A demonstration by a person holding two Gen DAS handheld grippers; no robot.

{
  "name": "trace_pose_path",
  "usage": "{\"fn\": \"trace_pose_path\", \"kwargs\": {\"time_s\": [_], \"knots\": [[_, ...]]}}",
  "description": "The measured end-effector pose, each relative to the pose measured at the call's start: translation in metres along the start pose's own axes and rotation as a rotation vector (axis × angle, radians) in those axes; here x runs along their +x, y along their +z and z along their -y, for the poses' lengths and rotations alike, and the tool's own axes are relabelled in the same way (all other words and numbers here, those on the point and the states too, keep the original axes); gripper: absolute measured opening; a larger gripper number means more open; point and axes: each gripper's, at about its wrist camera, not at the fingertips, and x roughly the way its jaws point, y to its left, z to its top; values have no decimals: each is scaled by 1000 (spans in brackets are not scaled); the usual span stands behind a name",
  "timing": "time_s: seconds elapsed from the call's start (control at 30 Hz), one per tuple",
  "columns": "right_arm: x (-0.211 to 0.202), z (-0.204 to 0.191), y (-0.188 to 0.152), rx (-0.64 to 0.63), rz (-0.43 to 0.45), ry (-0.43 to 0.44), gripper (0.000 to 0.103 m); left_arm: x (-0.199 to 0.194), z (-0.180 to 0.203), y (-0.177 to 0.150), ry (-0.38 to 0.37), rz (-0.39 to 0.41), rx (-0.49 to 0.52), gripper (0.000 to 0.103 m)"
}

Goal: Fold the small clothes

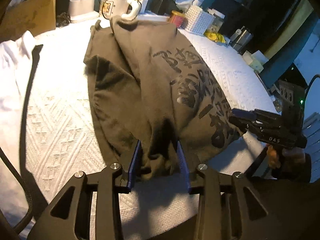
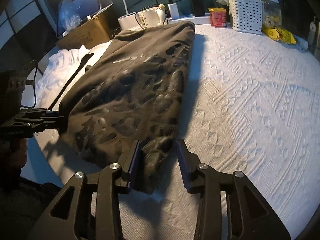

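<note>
A dark brown T-shirt (image 1: pixel 152 76) with black printed characters lies in a long fold on the white textured cloth (image 1: pixel 60 116). Its near hem bunches up between the blue pads of my left gripper (image 1: pixel 158 143), whose jaws stand apart and loose around it. My right gripper (image 2: pixel 159 142) is open over the shirt's (image 2: pixel 132 92) near right corner. The cloth there touches the left pad, and a gap shows at the right pad. Each gripper also appears in the other's view: the right gripper (image 1: pixel 246 118) at the shirt's right edge, the left gripper (image 2: pixel 58 120) at its left edge.
A white garment (image 1: pixel 12 64) with a black strap (image 1: pixel 30 84) lies at the left. Along the back stand a cardboard box (image 2: pixel 88 30), a lamp base (image 1: pixel 82 8), a red can (image 2: pixel 218 17), a white perforated basket (image 2: pixel 246 16) and a yellow packet (image 2: pixel 280 34). White cloth (image 2: pixel 250 100) stretches right of the shirt.
</note>
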Motion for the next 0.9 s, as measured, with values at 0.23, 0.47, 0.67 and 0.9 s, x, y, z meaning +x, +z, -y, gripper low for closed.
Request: {"fn": "trace_pose_path", "kwargs": {"time_s": [0.23,0.47,0.67,0.9], "knots": [[-4,0,-5,13,13,10,39,-21,-21,4,64,67,-46,36],[-3,-2,-5,-1,13,-1,39,-3,-41,15,152,71,-106,36],[-2,-3,-5,0,17,-7,39,10,-29,12,181,36,-53,4],[-4,2,-10,-11,46,22,39,-4,-23,-15,216,17,-94,3]]}}
